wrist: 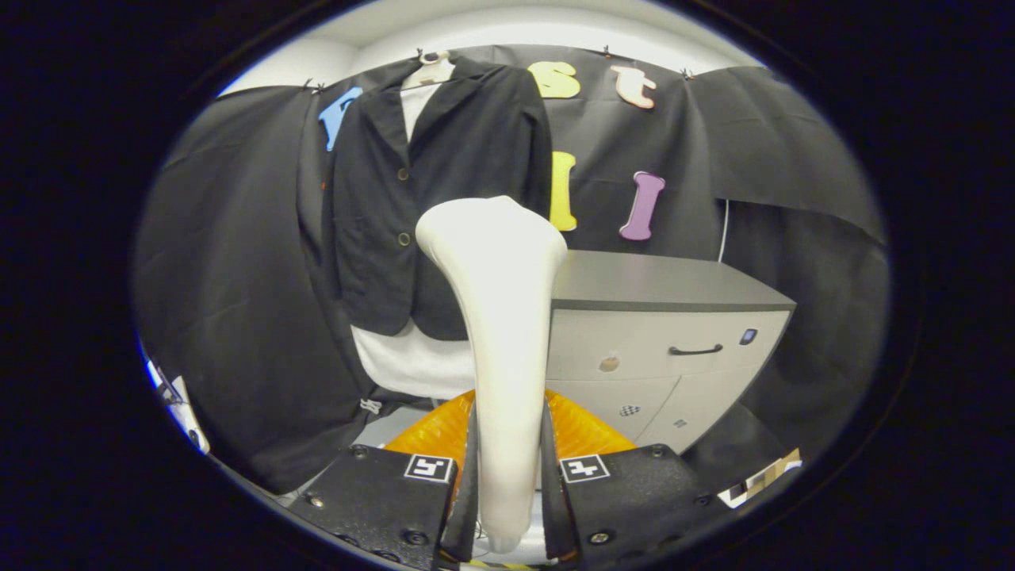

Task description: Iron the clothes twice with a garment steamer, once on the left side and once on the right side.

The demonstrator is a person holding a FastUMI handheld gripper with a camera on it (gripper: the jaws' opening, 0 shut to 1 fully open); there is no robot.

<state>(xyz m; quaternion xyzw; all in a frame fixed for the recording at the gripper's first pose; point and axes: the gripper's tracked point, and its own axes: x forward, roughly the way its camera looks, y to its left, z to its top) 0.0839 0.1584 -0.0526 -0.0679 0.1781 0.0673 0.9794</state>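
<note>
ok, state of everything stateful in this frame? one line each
gripper: shut on the garment steamer
garment steamer: upright between the fingers, head up, in front of the jacket
jacket: hanging on the wall, buttoned
cabinet: drawer and doors closed

Even, bright overhead light, soft shadows under the cabinet point(666, 317) top. The white steamer point(496, 317) at 6 o'clock is nearly overexposed, its surface detail washed out. Fisheye bending curves the edges strongly; the dark jacket point(444, 198) at 11 o'clock loses fold detail.
</note>
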